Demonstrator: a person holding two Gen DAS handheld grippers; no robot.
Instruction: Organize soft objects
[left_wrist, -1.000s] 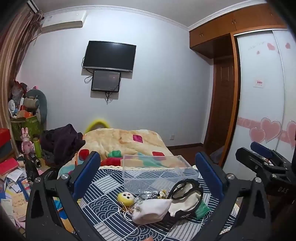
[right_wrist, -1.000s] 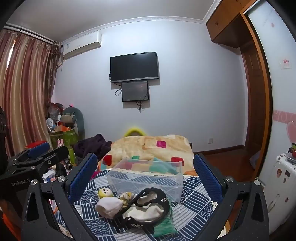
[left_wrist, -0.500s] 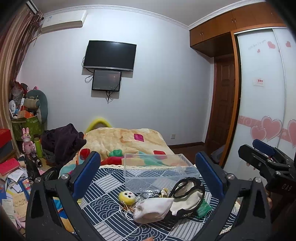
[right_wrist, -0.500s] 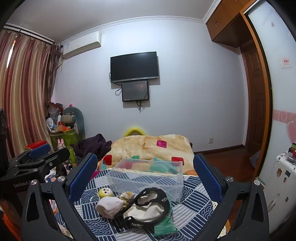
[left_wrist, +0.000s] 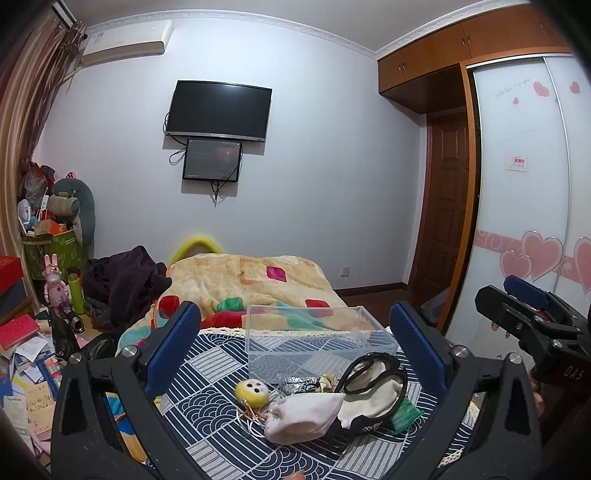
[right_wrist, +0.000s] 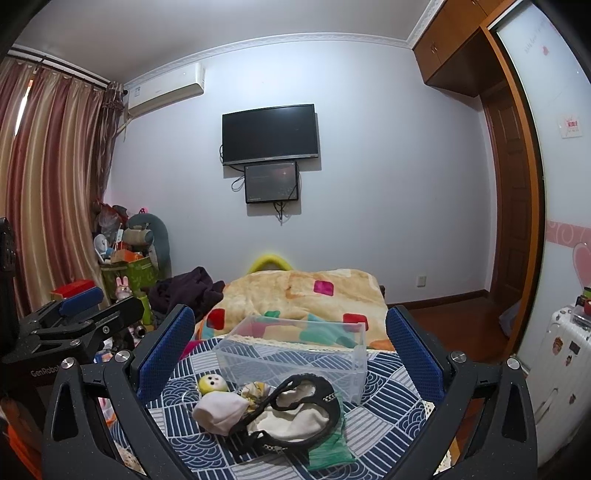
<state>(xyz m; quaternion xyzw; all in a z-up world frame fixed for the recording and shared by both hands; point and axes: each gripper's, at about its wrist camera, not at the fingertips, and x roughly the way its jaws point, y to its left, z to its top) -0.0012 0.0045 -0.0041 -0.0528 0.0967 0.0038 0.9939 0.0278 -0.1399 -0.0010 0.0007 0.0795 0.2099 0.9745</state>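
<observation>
A heap of soft things lies on the blue patterned cloth (left_wrist: 207, 373): a white sock (left_wrist: 303, 411) (right_wrist: 219, 411), a black-trimmed cream garment (left_wrist: 373, 395) (right_wrist: 295, 417), a green cloth (right_wrist: 327, 448), a silver scrunchie (left_wrist: 297, 382) and a yellow plush ball (left_wrist: 253, 391) (right_wrist: 212, 384). A clear plastic box (left_wrist: 317, 339) (right_wrist: 295, 354) stands empty just behind them. My left gripper (left_wrist: 295, 325) is open, held back from the heap. My right gripper (right_wrist: 290, 323) is open too, above the near edge of the heap.
A bed with an orange patchwork blanket (left_wrist: 251, 280) lies behind the cloth. Dark clothes (left_wrist: 125, 280) and clutter (left_wrist: 44, 236) fill the left side. A wardrobe (left_wrist: 524, 221) and door stand on the right. A white suitcase (right_wrist: 561, 369) is at the right.
Both grippers have stayed open and almost still. The views shift only slightly; nothing on the cloth has moved.
</observation>
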